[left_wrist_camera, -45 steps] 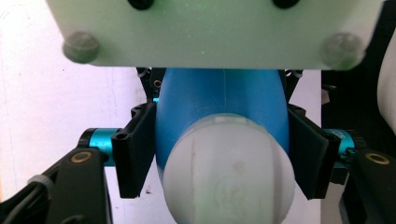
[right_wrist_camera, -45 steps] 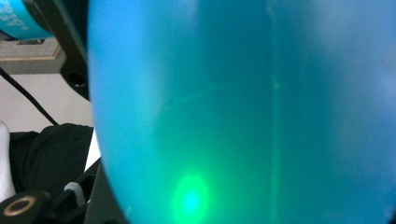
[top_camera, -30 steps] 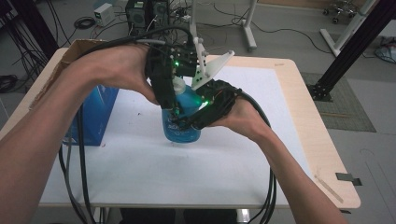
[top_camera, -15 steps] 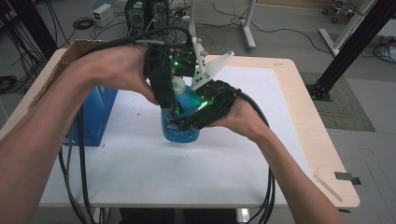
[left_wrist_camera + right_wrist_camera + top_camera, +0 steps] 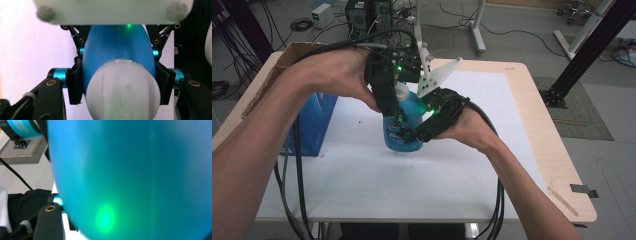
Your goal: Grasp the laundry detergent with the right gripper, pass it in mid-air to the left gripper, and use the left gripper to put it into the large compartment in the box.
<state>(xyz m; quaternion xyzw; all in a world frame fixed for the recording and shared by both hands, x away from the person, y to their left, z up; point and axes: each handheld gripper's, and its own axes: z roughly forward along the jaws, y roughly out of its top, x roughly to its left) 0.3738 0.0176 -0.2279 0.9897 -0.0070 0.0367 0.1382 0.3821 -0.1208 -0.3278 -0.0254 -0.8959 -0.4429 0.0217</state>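
Observation:
A blue bottle (image 5: pixel 404 139) with a white cap (image 5: pixel 401 91) stands upright on the white mat in the middle of the table. My left gripper (image 5: pixel 398 104) comes down from above and is shut on the bottle's shoulder just under the cap. In the left gripper view the pads (image 5: pixel 74 85) press on both sides of the blue bottle (image 5: pixel 117 47), with the white cap (image 5: pixel 122 95) between them. My right gripper (image 5: pixel 421 127) reaches in from the right, shut on the bottle's body. The right gripper view has the blue bottle (image 5: pixel 137 175) very close, with one finger (image 5: pixel 48 220) at its lower left.
A blue box (image 5: pixel 314 125) stands at the left of the white mat (image 5: pixel 412 185), just in front of an open cardboard box (image 5: pixel 287 57). Black cables hang from both grippers over the table's front edge. The wooden table edge (image 5: pixel 557 155) runs along the right.

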